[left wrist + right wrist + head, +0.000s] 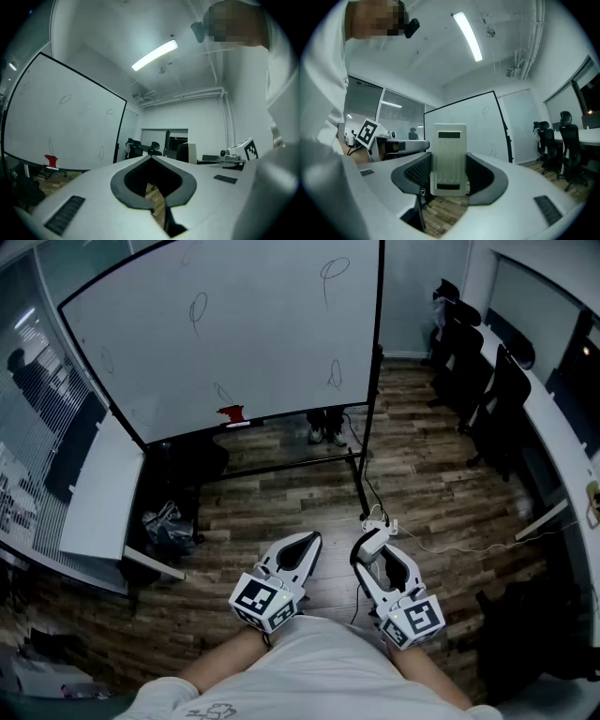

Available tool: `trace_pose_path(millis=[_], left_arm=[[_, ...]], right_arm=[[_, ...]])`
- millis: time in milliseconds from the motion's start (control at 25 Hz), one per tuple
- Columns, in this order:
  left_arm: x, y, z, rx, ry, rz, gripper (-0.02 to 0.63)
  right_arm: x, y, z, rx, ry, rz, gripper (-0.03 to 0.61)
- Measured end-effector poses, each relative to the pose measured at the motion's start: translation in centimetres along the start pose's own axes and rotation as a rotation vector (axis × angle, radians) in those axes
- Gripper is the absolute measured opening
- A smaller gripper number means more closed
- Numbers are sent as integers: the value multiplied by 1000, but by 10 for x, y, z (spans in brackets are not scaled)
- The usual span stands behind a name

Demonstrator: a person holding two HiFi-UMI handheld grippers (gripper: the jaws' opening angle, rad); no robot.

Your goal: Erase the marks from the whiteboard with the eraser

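The whiteboard point(244, 334) stands ahead on a black frame and carries several thin looped pen marks point(198, 307). In the left gripper view the board point(70, 126) is at the left with its marks point(64, 99); in the right gripper view it point(464, 126) stands behind the jaws. My right gripper point(367, 546) point(449, 164) is shut on a cream-white ribbed eraser point(373, 541) point(449, 159), held low near my body, far from the board. My left gripper point(307, 540) point(151, 158) is beside it, jaws shut and empty.
A small red object point(231, 413) point(50, 160) sits on the board's ledge. The board's foot point(361, 486) and a white cable point(441, 545) lie on the wood floor. Black chairs point(469, 343) line a desk at right. A white table point(98, 493) and a dark bag point(169, 521) are at left.
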State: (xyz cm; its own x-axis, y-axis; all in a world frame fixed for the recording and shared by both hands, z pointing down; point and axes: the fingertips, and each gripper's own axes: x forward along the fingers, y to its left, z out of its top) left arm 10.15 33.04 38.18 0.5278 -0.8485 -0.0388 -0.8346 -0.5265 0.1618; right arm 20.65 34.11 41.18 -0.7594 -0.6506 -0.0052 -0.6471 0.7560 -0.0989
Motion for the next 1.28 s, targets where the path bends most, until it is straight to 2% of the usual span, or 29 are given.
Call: trace_pose_path(millis=[400,720,1080,1280], left_arm=[[4,19,-3,-9,10,1,6],[14,52,-7,-35,17,-10,6],[45,124,4,-53,17,-60,6],[64,162,18,-33,30,-108,6]], right_arm=[[18,-3,-1,5,-4,-7,233],[48,-5,4,-32,-26,-30,235],[129,-19,-3,-10,9,-55,234],[180,-23,3,-9,11,-69,233]])
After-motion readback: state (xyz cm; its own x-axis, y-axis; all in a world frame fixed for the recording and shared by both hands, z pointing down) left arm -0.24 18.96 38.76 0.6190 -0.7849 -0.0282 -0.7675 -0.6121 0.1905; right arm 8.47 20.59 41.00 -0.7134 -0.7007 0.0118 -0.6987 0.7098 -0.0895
